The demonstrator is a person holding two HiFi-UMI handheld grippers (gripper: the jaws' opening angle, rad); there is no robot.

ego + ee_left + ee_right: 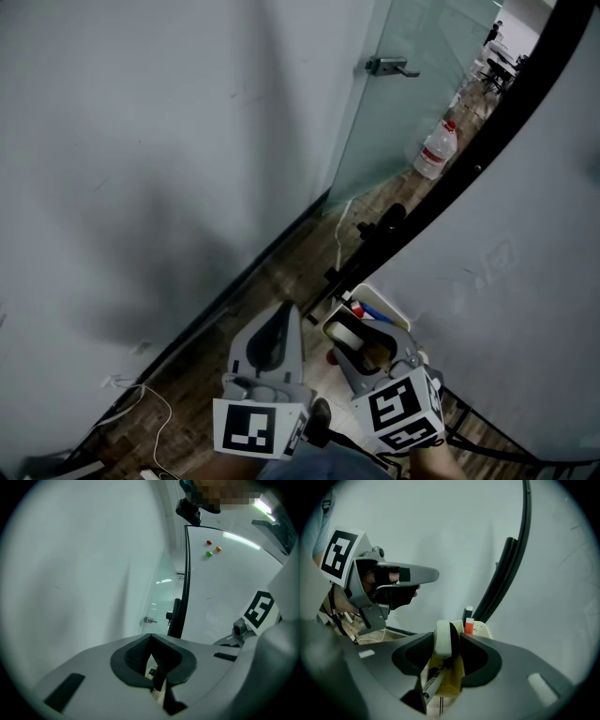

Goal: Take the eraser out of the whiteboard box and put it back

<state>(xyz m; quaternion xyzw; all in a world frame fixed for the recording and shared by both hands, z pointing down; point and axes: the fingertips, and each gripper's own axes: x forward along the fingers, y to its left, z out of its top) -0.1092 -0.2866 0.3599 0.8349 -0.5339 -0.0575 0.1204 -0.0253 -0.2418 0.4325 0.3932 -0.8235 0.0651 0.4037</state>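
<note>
The eraser (443, 637), white with a black felt side, stands on edge between the jaws of my right gripper (449, 645), over the whiteboard box (483, 630). The pads flank it without clearly pressing, so the gripper is open. From the head view the eraser (343, 332) sits at the near end of the white box (386, 306), with the right gripper (356, 343) behind it. Markers with a red cap (469, 626) stand in the box. My left gripper (287, 313) hovers left of the box, its jaws (151, 637) shut and empty.
The whiteboard (525, 281) with its black frame (450, 178) fills the right; coloured magnets (209, 542) stick to it. A grey wall (141, 169) is at left, and beyond it a glass door (412, 112), a water bottle (436, 150) and a white cable (150, 403) on the wooden floor.
</note>
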